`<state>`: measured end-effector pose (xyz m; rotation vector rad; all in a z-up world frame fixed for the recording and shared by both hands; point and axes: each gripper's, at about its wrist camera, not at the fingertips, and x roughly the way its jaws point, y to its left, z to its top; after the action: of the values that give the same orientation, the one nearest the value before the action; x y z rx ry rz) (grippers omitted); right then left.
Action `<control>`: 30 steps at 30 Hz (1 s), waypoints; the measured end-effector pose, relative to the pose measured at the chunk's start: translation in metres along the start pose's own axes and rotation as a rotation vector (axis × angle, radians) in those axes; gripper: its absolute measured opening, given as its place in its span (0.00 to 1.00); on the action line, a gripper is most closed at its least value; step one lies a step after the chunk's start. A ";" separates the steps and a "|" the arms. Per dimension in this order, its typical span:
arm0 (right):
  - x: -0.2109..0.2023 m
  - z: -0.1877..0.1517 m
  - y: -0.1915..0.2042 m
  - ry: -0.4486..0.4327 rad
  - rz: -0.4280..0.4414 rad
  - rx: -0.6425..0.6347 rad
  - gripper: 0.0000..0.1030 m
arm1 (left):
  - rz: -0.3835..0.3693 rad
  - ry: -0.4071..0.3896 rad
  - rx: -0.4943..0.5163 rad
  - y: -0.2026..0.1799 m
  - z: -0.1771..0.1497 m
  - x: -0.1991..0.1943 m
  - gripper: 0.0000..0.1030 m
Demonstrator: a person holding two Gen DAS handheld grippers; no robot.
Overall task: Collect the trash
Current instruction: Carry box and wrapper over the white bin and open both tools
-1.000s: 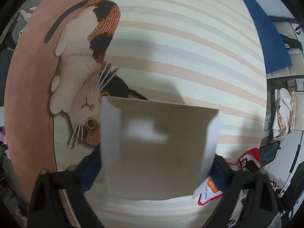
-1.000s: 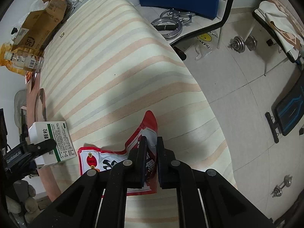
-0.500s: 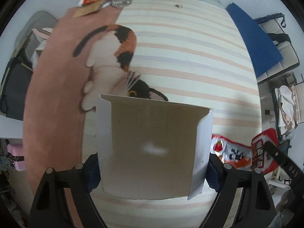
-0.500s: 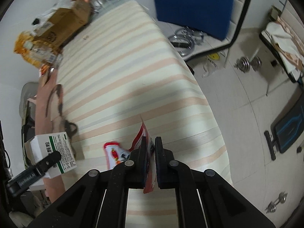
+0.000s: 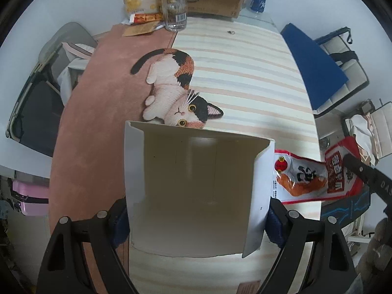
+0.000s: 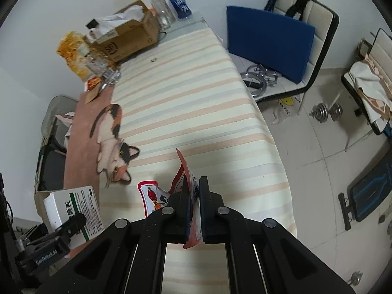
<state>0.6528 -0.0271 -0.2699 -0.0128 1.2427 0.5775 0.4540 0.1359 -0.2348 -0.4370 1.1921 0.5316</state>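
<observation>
My left gripper [image 5: 196, 215] is shut on a white medicine box [image 5: 196, 188] with green print, held above the striped table cover; the box also shows in the right wrist view [image 6: 73, 208]. My right gripper [image 6: 194, 196] is shut on a red and white snack wrapper [image 6: 159, 196], lifted off the cover and hanging. The wrapper also shows in the left wrist view [image 5: 316, 176], right of the box.
At the table's far end stand a cardboard box [image 6: 127, 31], a yellow snack bag [image 6: 73, 49], a glass bottle [image 5: 174, 9] and a blue-labelled bottle [image 6: 177, 2]. A cat-print mat [image 5: 176, 90] lies mid-table. A chair with a blue cushion [image 6: 267, 41] and dumbbells [image 6: 328, 110] are on the right.
Both grippers have risen from the table, carrying the box and the wrapper. The wrapper has lifted off the cover. More of the table's far end shows now.
</observation>
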 end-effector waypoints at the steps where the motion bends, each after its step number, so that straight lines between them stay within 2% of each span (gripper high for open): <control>1: -0.005 -0.003 0.002 -0.004 0.004 -0.005 0.06 | -0.002 -0.007 0.001 0.001 -0.004 -0.004 0.84; 8: -0.054 -0.046 0.017 -0.046 0.017 -0.045 0.06 | -0.026 -0.064 0.013 0.015 -0.054 -0.047 0.84; 15: -0.113 -0.129 0.042 -0.088 0.030 -0.074 0.06 | -0.059 -0.099 0.073 0.044 -0.126 -0.085 0.84; 19: -0.147 -0.197 0.054 -0.115 0.030 -0.054 0.06 | -0.087 -0.114 0.131 0.068 -0.174 -0.101 0.84; 23: -0.173 -0.283 0.065 -0.125 -0.001 0.005 0.06 | -0.129 -0.102 0.175 0.101 -0.235 -0.112 0.84; 26: -0.184 -0.351 0.070 -0.101 -0.015 0.063 0.06 | -0.153 -0.065 0.193 0.127 -0.280 -0.113 0.84; 30: -0.178 -0.437 0.068 -0.009 -0.018 0.132 0.06 | -0.159 0.023 0.186 0.160 -0.332 -0.098 0.84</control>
<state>0.2013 -0.1787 -0.2400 0.0893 1.2686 0.4792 0.0814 0.0552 -0.2525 -0.3750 1.2052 0.2765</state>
